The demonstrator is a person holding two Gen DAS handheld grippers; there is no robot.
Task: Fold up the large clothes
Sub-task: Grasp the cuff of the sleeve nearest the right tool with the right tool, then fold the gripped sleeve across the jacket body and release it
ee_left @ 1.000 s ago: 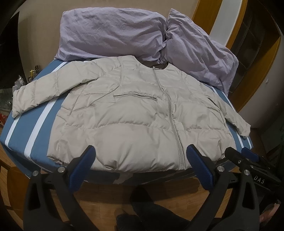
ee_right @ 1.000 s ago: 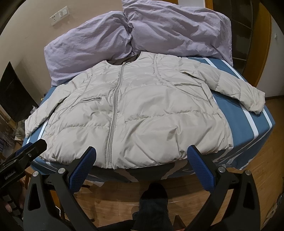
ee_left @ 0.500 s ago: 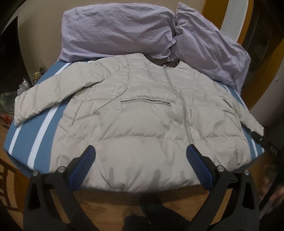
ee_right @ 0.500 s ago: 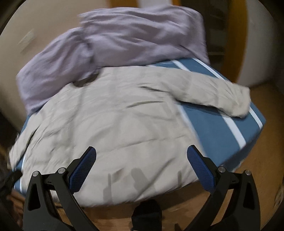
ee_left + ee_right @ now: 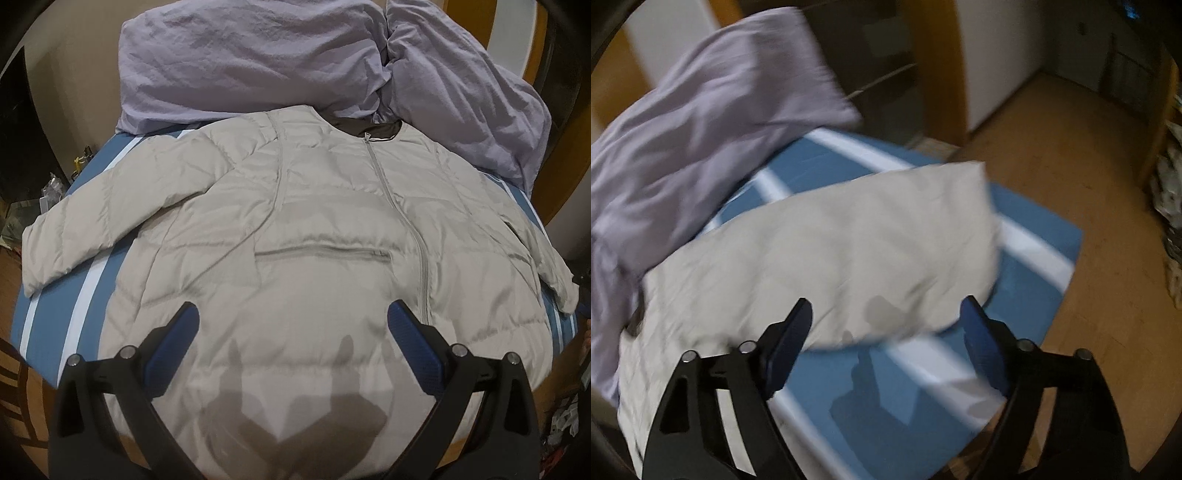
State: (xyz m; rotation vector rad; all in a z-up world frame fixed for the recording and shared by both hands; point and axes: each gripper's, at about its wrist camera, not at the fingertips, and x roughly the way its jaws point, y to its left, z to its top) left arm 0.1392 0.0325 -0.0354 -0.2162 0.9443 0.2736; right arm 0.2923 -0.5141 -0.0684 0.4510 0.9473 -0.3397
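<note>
A beige puffer jacket (image 5: 332, 229) lies flat and zipped on a blue bed with white stripes (image 5: 85, 295), sleeves spread to both sides. My left gripper (image 5: 291, 332) is open and empty, hovering over the jacket's lower front. My right gripper (image 5: 886, 328) is open and empty, just above the jacket's right sleeve (image 5: 849, 251), near its cuff. The right wrist view is blurred by motion.
Two lilac pillows (image 5: 258, 62) lie at the head of the bed, behind the jacket's collar; one shows in the right wrist view (image 5: 701, 118). Wooden floor (image 5: 1089, 177) lies beyond the bed's corner. Clutter sits off the bed's left side (image 5: 48, 192).
Both grippers moved forward over the bed. The left came in over the jacket's hem. The right swung right toward the right sleeve. Both stayed open.
</note>
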